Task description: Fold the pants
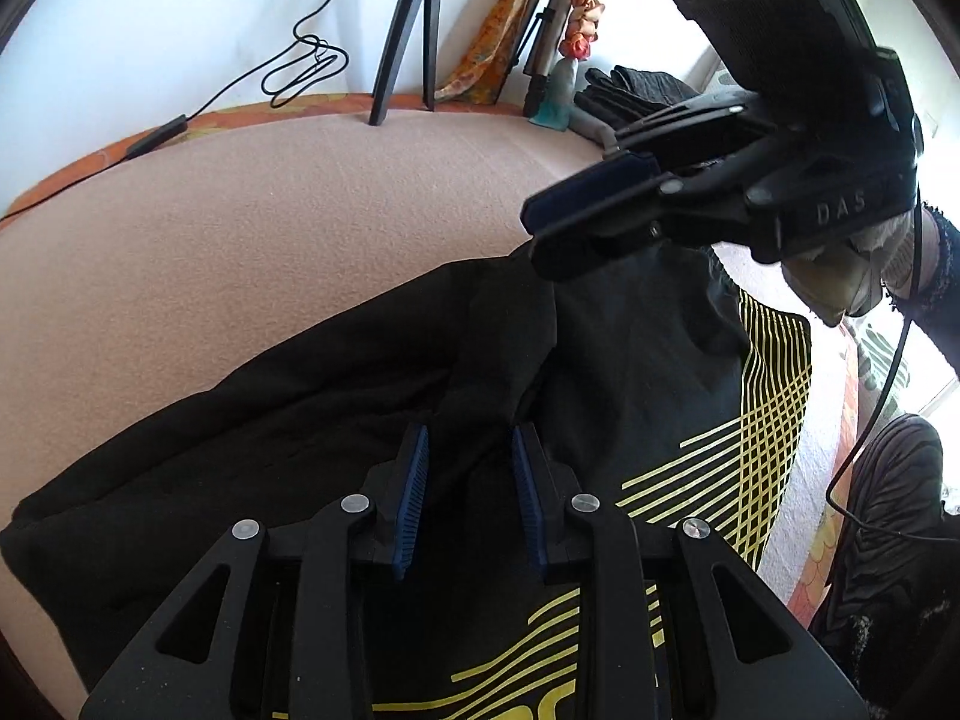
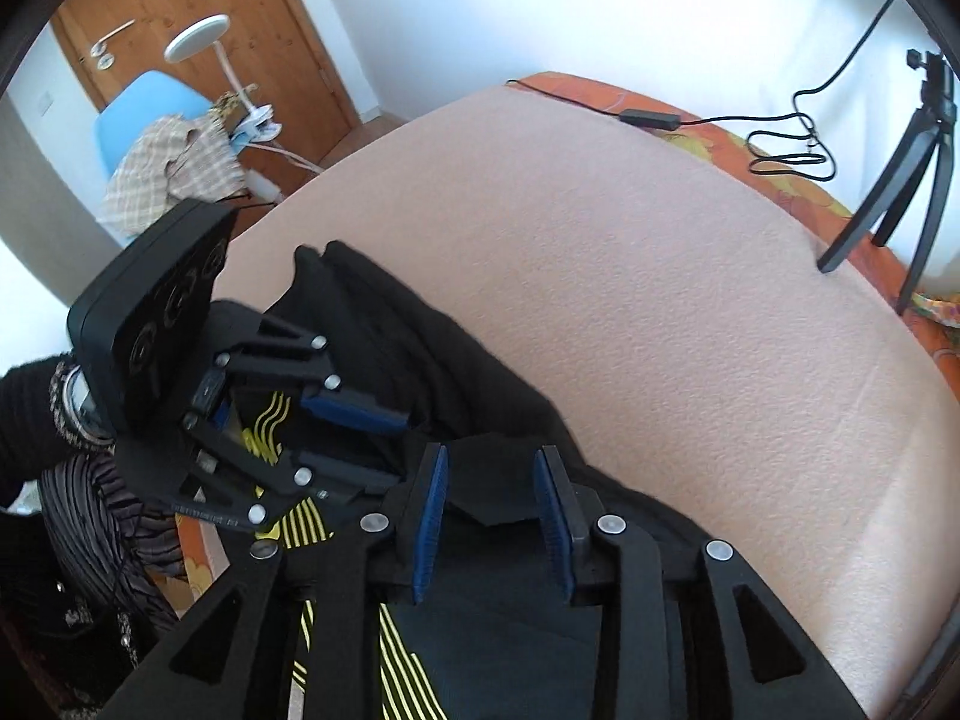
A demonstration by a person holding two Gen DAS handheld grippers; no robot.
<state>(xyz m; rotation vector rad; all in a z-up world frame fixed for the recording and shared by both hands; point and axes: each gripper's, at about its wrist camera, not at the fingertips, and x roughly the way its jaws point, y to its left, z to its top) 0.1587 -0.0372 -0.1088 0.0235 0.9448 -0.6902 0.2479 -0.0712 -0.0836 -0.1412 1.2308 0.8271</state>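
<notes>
On pink bedspread (image 2: pixel 660 300): black pants (image 1: pixel 300 420); wooden door (image 2: pixel 198 12) behind; both grippers' fingers narrowly apart, empty

Black pants (image 1: pixel 372 396) bearing yellow line patterns lie on a pink bed (image 1: pixel 270 228) edged in orange print. Black left gripper (image 1: pixel 471 450) and right gripper (image 2: pixel 492 480) carry blue pads.

Home bedroom: bed (image 2: pixel 660 300), wooden door (image 2: pixel 228 12) (chair (image 2: pixel 129 114) beside).

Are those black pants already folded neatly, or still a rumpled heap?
Still rumpled. The black pants lie bunched in uneven, overlapping layers on the pink blanket, edges not lined up.
</notes>
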